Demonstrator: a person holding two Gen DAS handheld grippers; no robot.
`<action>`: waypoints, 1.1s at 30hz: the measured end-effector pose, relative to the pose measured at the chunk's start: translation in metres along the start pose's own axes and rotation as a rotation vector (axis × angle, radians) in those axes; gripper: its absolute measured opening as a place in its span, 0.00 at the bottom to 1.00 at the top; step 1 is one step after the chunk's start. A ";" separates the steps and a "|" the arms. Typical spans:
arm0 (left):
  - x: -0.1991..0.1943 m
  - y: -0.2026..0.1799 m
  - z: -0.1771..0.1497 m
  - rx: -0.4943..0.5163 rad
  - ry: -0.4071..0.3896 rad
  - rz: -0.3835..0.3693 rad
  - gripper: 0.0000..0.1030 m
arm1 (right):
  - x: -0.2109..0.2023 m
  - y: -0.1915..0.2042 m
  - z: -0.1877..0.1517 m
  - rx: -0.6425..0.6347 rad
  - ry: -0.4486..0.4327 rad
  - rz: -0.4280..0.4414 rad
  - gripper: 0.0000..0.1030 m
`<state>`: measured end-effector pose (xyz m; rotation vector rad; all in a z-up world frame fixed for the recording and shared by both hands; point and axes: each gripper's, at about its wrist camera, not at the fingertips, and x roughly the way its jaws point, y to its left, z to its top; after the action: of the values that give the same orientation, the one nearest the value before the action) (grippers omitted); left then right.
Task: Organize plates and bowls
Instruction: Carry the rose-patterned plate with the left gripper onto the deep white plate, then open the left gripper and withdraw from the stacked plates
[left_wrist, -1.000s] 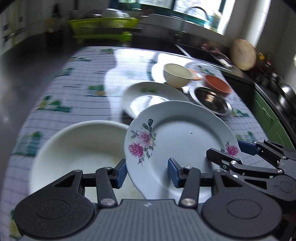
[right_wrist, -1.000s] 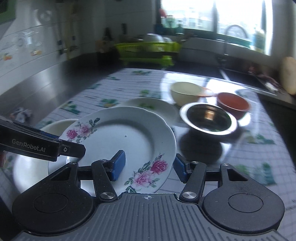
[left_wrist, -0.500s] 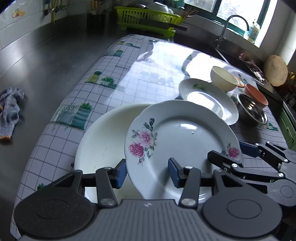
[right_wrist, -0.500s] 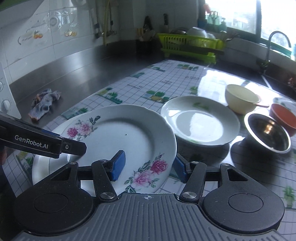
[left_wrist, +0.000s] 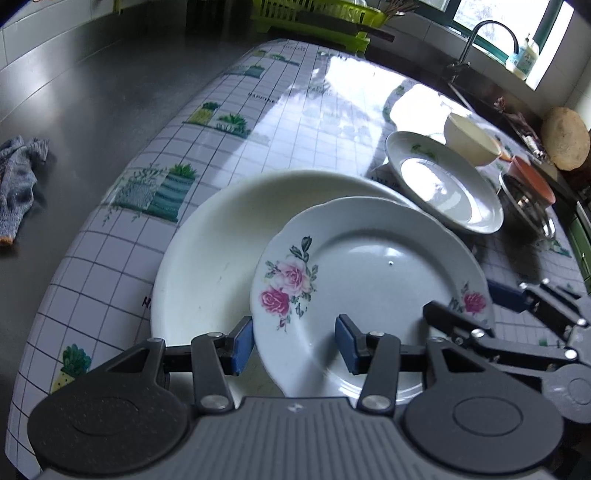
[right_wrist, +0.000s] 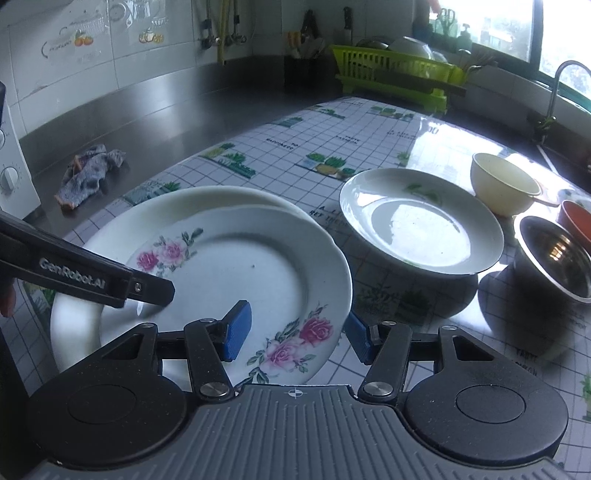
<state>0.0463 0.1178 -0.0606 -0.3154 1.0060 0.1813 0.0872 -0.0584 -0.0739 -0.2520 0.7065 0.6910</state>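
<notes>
Left gripper (left_wrist: 293, 345): my jaws straddle the near-left rim of the rose plate (left_wrist: 373, 284) — one blue pad outside the rim, one on its face; I read it as clamped on the rim.
Right gripper (right_wrist: 297, 334): same plate (right_wrist: 240, 280), near-right rim, one pad on the face and one beyond the edge; gripping as well.
Rose plate: lower centre in both views, held tilted over the big plate; whether it touches that plate, I cannot tell.
Big plate (left_wrist: 210, 258): plain white, under and behind the rose plate, on the cloth (right_wrist: 295, 147); only its far and left edge shows in the right view (right_wrist: 221, 194).
Deep plate (right_wrist: 421, 225): right of centre in the right view, upper right in the left view (left_wrist: 443, 184); apart from the stack.
Cream bowl (right_wrist: 504, 182): just behind the deep plate.
Steel bowl (right_wrist: 554, 254): right edge — an orange bowl (right_wrist: 576, 218) just behind it.
Rag (right_wrist: 88, 173): left, on the dark counter off the cloth.
Rack (right_wrist: 391, 70): green, top centre, dishes in it.
Tap (right_wrist: 557, 85): upper right, by the window.
</notes>
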 end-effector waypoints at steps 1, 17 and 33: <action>0.001 0.000 -0.001 0.000 -0.001 0.000 0.47 | 0.000 0.002 0.000 -0.016 -0.003 -0.008 0.55; -0.012 -0.014 0.011 0.070 -0.050 0.055 0.71 | -0.008 0.000 -0.004 -0.028 -0.037 -0.036 0.54; -0.016 -0.039 0.031 0.134 -0.086 0.038 0.80 | -0.024 -0.039 -0.014 0.112 -0.059 -0.142 0.55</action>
<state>0.0746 0.0915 -0.0246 -0.1655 0.9340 0.1596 0.0929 -0.1060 -0.0691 -0.1761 0.6618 0.5198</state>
